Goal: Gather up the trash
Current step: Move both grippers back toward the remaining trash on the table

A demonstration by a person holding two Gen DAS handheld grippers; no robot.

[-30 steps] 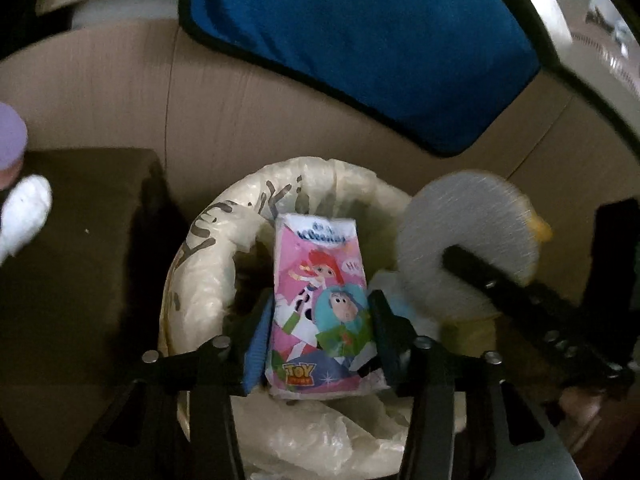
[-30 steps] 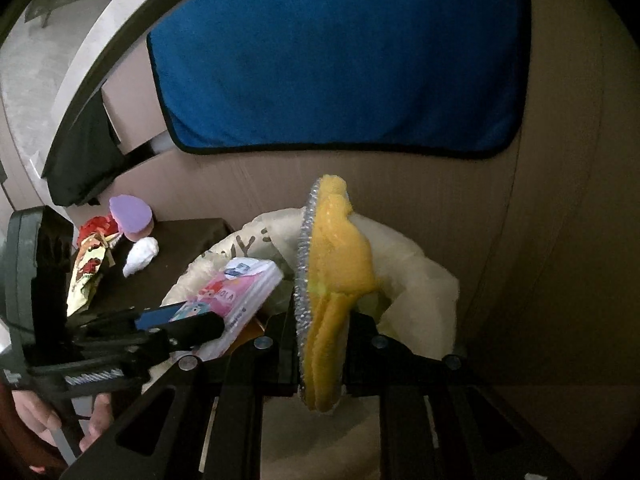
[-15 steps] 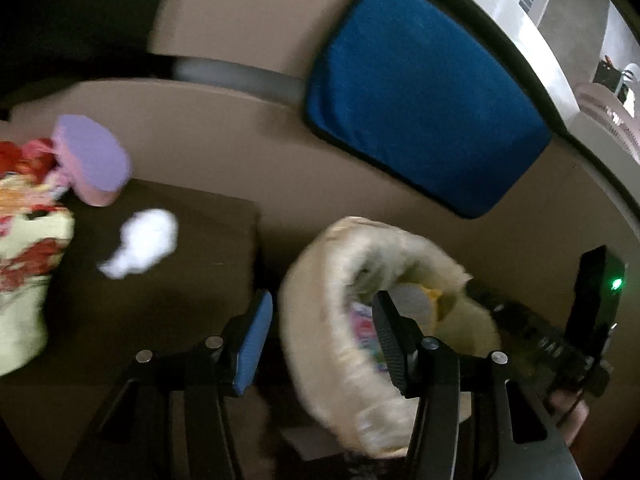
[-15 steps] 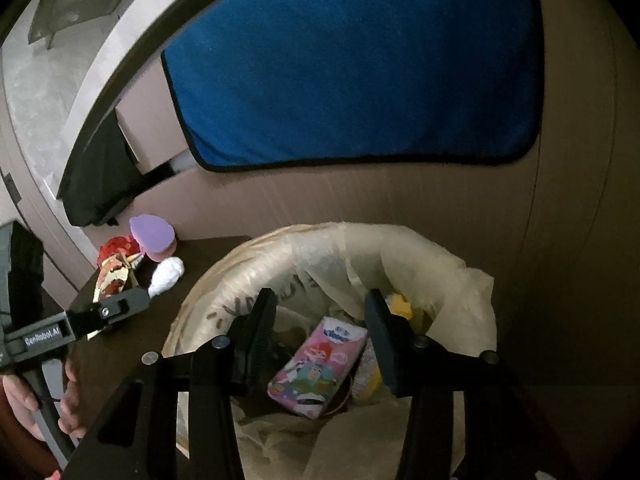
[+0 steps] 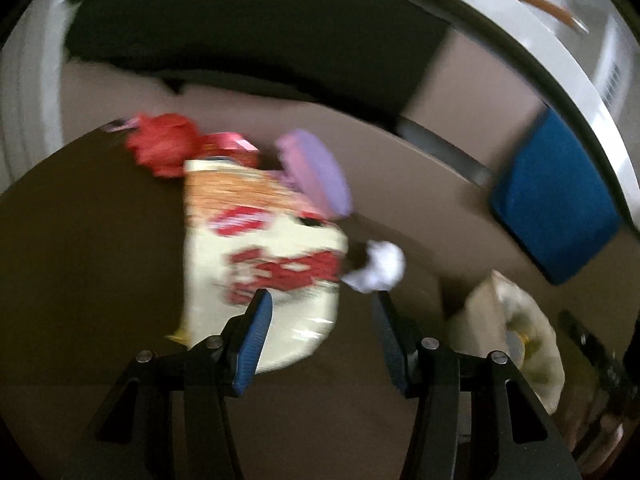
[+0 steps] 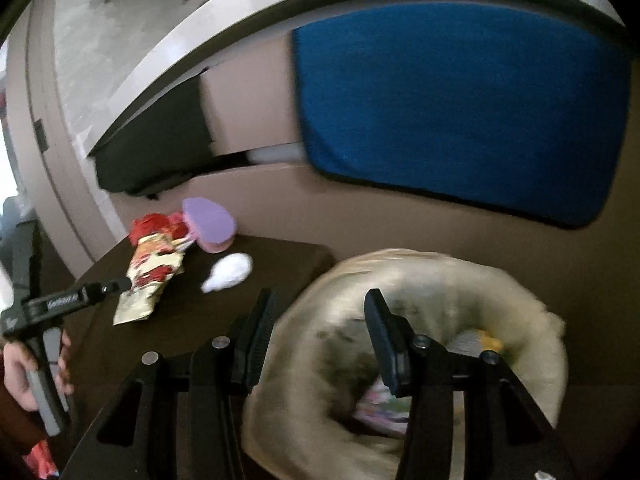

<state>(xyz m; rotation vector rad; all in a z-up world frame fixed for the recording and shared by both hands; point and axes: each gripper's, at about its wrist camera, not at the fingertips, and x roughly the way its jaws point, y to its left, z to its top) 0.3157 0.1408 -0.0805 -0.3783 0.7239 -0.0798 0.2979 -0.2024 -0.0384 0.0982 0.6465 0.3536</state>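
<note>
Left wrist view: your left gripper [image 5: 320,332] is released, nothing between its blue pads, and points toward the cream snack wrapper [image 5: 264,264] lying flat on the dark table [image 5: 100,240]. To do this step well, centre the wrapper between the fingers, descend low enough for the pads to catch the film rather than skate over it, and pinch across its narrow width; a thin wrapper will likely buckle, so close fully. The wrapper is cream with red and orange print, glossy and motion-blurred here. Just beside it lies a crumpled white tissue [image 5: 376,268]; behind it sit a red wrapper [image 5: 164,148] and a lilac-topped pink object [image 5: 316,176], whose nature cannot be told.

Right wrist view: your right gripper [image 6: 320,332] has just been opening and is now released and empty, poised over the lined trash bin [image 6: 400,360], which stands just beside the table. A pink packet [image 6: 380,404] and a yellow item [image 6: 488,340] already lie inside.
</note>
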